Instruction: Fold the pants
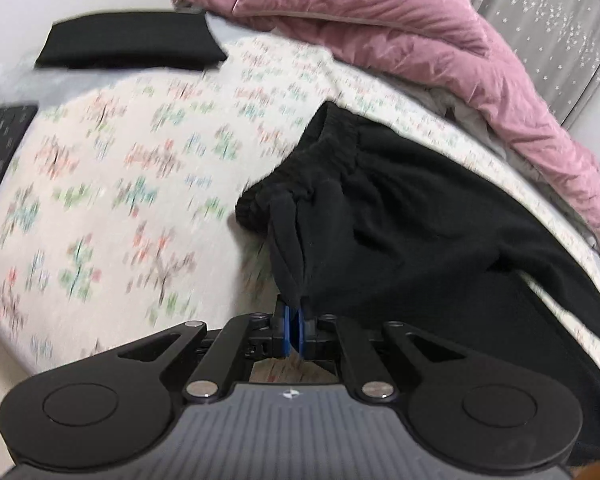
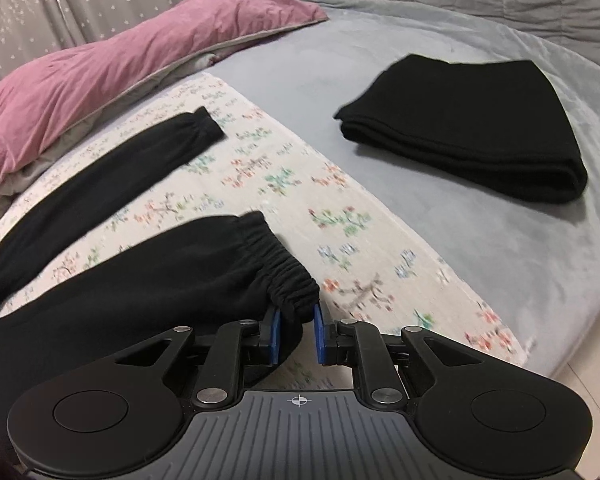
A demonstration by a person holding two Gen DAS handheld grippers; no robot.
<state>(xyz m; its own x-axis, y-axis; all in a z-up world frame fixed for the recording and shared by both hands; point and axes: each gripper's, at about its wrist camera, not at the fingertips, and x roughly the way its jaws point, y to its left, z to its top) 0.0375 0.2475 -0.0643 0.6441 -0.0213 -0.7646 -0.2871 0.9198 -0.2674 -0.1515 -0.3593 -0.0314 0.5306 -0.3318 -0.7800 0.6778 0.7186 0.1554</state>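
Note:
Black pants (image 1: pixel 400 220) lie on a floral sheet (image 1: pixel 120 184) on the bed. In the left wrist view my left gripper (image 1: pixel 296 328) is shut on a fold of the pants at the elastic waistband and lifts it. In the right wrist view the two legs spread out: the far leg cuff (image 2: pixel 200 126) lies flat, and the near leg cuff (image 2: pixel 284 276) sits between the blue pads (image 2: pixel 275 334) of my right gripper (image 2: pixel 297 334). The jaws stand partly apart around the cuff fabric.
A pink quilt (image 1: pixel 400 40) is bunched along the bed's far side, also seen in the right wrist view (image 2: pixel 112 64). A folded black garment (image 2: pixel 472 132) lies on the grey blanket (image 2: pixel 480 248). A dark flat pad (image 1: pixel 2 152) sits at the left. A starred curtain (image 1: pixel 560 12) hangs behind.

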